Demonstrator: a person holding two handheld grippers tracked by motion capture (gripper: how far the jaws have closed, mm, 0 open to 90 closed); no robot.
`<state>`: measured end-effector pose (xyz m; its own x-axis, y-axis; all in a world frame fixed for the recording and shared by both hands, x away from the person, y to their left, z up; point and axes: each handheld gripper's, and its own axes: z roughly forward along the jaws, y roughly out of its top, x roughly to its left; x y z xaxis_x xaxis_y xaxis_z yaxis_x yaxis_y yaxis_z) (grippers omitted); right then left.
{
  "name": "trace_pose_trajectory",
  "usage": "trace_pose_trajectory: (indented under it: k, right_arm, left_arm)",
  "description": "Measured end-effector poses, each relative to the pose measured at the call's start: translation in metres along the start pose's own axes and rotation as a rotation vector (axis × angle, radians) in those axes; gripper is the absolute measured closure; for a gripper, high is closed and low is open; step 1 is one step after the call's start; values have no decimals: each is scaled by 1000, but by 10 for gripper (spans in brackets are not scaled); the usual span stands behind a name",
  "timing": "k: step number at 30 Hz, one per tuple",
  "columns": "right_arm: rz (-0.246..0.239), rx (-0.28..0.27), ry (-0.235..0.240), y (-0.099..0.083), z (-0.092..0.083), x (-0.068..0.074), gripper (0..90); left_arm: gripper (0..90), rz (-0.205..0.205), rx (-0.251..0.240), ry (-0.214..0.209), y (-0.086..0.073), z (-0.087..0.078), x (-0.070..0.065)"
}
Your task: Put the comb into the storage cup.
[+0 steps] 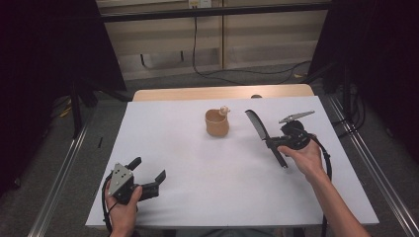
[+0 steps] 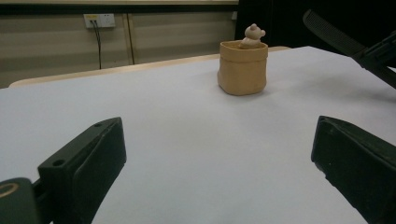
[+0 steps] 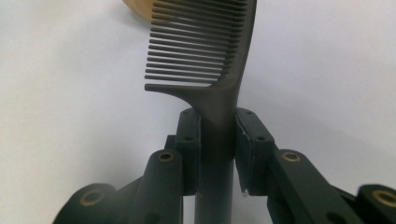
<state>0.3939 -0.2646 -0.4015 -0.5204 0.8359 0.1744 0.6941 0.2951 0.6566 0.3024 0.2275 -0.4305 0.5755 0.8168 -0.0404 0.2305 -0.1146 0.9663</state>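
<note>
The right gripper (image 1: 272,142) pinches a dark comb (image 1: 261,129) by the neck where handle meets teeth, its pads (image 3: 190,140) pressed against both flat sides, and holds it above the table (image 1: 197,168) near the right edge, toothed end raised toward the far side. A tan pouch-shaped cup (image 1: 217,123) stands close by toward the far edge, with a small bear figure (image 1: 224,110) peeking over its rim. The left gripper (image 1: 148,174) waits by the near left corner, jaws spread wide with nothing between them. If the comb is meant for the cup, the risk lies in the grip: the handle is narrow and smooth (and hangs long below the pads), so it could pivot or slide out during a tilt. The cup looks light and soft-walled; a comb end catching its rim might tip it or knock the bear.
</note>
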Motion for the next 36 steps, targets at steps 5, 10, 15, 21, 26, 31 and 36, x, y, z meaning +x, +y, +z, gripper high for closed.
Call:
trace_pose_trajectory:
  k: [5,10,15,21,26,31,36]
  right_arm:
    - [-26,-75,-4,-2,-4,2,724]
    - [-74,-158,6,-2,-7,7,724]
    - [-58,-227,-18,-2,-12,5,723]
    - [-50,-325,5,-4,-13,4,723]
    - [-63,-385,9,-4,-13,8,723]
    - [-74,-428,11,-3,-13,10,723]
    - [-85,-478,29,-1,-15,13,723]
  left_arm:
    - [33,-5,-5,-2,0,0,0]
    - [33,0,-4,-5,0,-1,1]
    - [33,0,-9,-4,1,-2,0]
    - [33,1,-11,-2,1,-2,1]
    - [33,-3,-12,-3,1,-2,1]
    - [33,0,-11,-2,1,-2,1]
    - [33,-2,-24,-13,2,-3,1]
